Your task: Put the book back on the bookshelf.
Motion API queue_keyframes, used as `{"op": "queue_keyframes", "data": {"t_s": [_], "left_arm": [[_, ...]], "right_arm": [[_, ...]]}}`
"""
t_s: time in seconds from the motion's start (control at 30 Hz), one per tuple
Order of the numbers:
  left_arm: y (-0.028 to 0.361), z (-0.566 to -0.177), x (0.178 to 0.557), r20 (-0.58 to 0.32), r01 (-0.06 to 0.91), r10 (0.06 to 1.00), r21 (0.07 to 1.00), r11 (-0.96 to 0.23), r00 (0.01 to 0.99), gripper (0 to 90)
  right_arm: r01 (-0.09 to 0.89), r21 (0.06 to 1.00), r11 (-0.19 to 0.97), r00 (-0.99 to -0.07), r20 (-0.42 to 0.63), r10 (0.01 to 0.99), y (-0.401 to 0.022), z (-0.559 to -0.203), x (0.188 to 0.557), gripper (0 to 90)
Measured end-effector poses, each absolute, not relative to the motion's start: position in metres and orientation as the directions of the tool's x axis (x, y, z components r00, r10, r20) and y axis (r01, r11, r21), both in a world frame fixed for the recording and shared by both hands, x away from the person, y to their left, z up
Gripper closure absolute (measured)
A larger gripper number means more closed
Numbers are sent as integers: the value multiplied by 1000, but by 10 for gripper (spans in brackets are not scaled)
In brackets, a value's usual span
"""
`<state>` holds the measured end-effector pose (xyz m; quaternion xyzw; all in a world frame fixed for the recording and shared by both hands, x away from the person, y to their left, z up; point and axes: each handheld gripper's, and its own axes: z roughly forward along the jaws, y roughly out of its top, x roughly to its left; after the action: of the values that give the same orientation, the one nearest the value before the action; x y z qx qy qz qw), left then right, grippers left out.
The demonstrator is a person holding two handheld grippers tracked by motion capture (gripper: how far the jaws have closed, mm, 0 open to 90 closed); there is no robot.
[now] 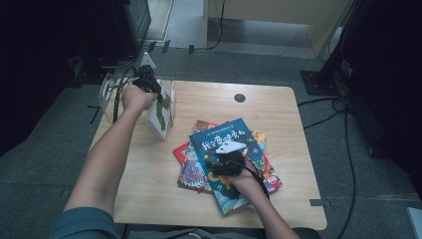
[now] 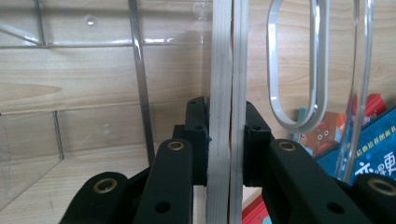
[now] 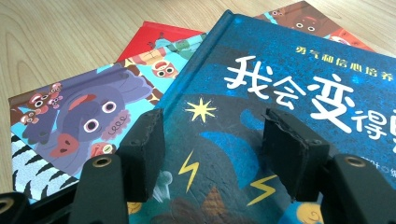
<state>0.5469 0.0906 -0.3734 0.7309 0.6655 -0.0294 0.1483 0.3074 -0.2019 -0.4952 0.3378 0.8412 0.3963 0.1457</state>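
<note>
Left gripper view: gripper [image 2: 227, 140] pinches thin book [image 2: 226, 93] (pale edges).

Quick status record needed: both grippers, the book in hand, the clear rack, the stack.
left gripper: shut on the upright book, pads on its two covers
upright book: standing on edge at the clear rack, table's far left
right gripper: open, jaws over the blue book, nothing between the pads
blue book: lies flat on top of the stack
stack: purple monster book and red book underneath, mid-table
table: light wood
</note>
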Motion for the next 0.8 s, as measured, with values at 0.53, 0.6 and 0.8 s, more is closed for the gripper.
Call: {"op": "queue_keyframes", "data": {"t_s": [0.53, 0.6, 0.8], "left_arm": [[88, -379, 551, -249, 980, 962, 188, -69, 116, 778], [87, -379, 550, -252, 978, 960, 194, -74, 123, 768], [85, -378, 550, -242, 977, 961, 197, -87, 135, 765]], "right_arm": [[452, 766, 458, -730, 22, 683, -202, -495, 307, 391], [452, 766, 458, -730, 22, 684, -202, -495, 307, 391], [452, 766, 458, -730, 21, 684, -202, -495, 307, 391]]}}
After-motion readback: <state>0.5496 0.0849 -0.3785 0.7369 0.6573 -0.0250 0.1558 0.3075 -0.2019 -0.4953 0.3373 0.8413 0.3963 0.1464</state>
